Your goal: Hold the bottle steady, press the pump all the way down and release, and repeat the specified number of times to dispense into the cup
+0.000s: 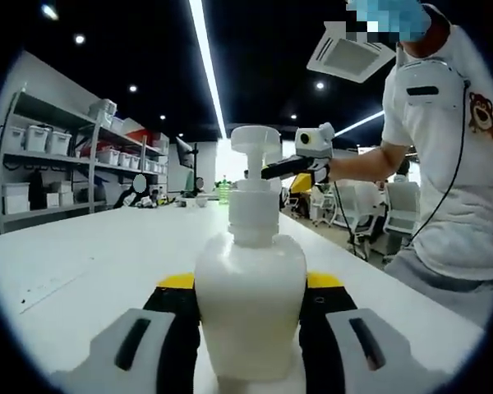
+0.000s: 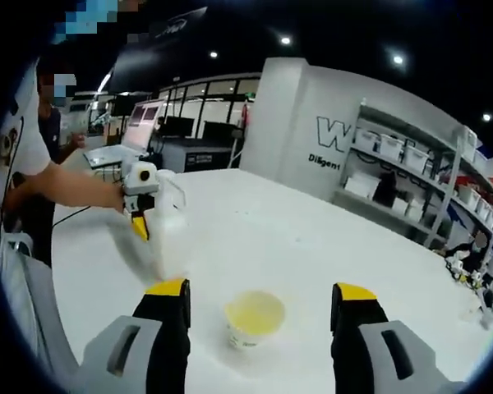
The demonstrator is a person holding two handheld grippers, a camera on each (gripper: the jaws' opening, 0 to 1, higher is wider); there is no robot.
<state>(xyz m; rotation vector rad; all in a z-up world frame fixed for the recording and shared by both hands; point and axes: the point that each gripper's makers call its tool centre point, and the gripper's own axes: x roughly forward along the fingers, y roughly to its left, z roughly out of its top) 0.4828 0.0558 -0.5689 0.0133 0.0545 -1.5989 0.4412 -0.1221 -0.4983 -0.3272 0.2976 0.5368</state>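
An open workroom with shelving (image 1: 57, 164) of storage bins along one wall, strip lights overhead, and a long white table (image 1: 90, 254) as the work surface.

Left gripper view: the left gripper (image 1: 251, 316) is clamped on the body of the white pump bottle (image 1: 251, 304), one jaw on each flank; the bottle stands upright, long axis vertical, its pump head (image 1: 255, 141) at the top. Beyond the pump head, level with it, the right gripper (image 1: 300, 164) is held at the end of the person's outstretched arm.

Right gripper view: the gripper's own jaws stand wide apart, nothing between them at jaw level — below and between them sits the cup (image 2: 253, 318), holding a pale yellow liquid. The bottle (image 2: 166, 230) stands beyond and left of the cup, near it but apart; whether the spout overhangs the cup cannot be told.

Judgement: the coming press turns on the vertical axis of the pump. The right gripper is the free one, and must come over the pump head and bear straight down along that axis, while the left grip resists tipping.

Room: open table lies around bottle and cup; the table edge on the person's side is the nearest limit.
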